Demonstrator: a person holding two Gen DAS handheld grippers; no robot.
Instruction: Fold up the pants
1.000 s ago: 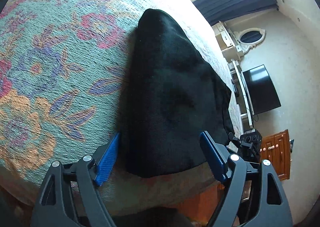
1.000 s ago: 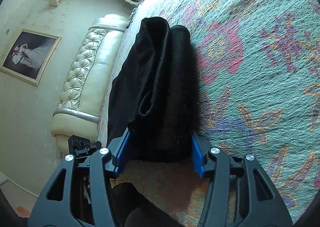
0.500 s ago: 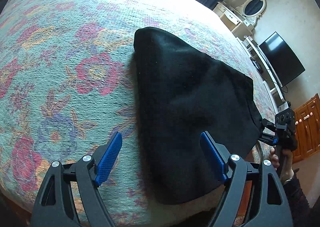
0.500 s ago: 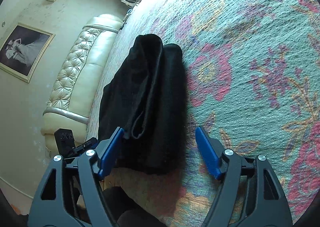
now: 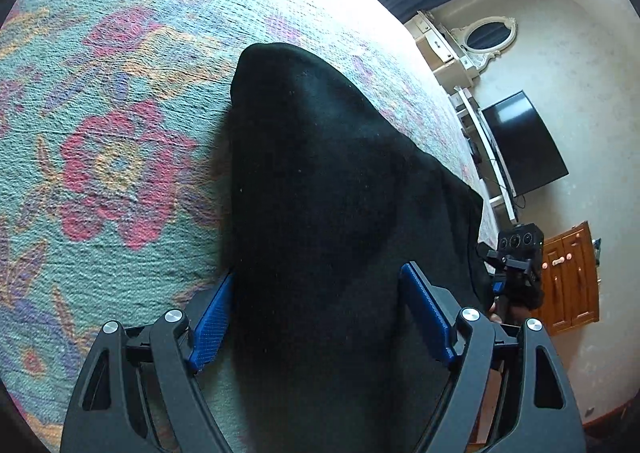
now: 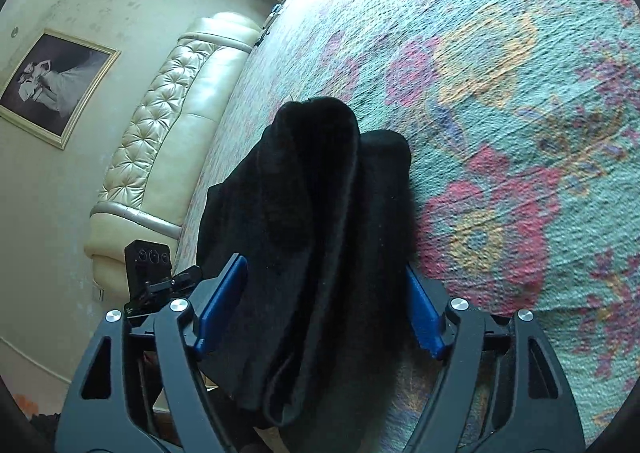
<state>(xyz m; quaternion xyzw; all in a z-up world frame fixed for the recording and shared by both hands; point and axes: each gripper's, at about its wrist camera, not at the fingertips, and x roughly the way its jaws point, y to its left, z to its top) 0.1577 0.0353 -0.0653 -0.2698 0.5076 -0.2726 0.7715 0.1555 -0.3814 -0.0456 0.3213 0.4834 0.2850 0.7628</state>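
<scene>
Reaching low over the bed (image 5: 120,101), your left hand-held gripper (image 5: 316,317) points along the folded black pants (image 5: 320,193), its blue fingers (image 5: 212,317) spread apart with the near end of the cloth lying between them. Your right hand-held gripper (image 6: 320,309) sits the same way at the other side, its fingers (image 6: 220,305) apart and straddling the pants (image 6: 312,213), close against the stacked layers but not pinching them. The pants lie on the flowered bedspread (image 6: 500,133) near the bed's edge.
</scene>
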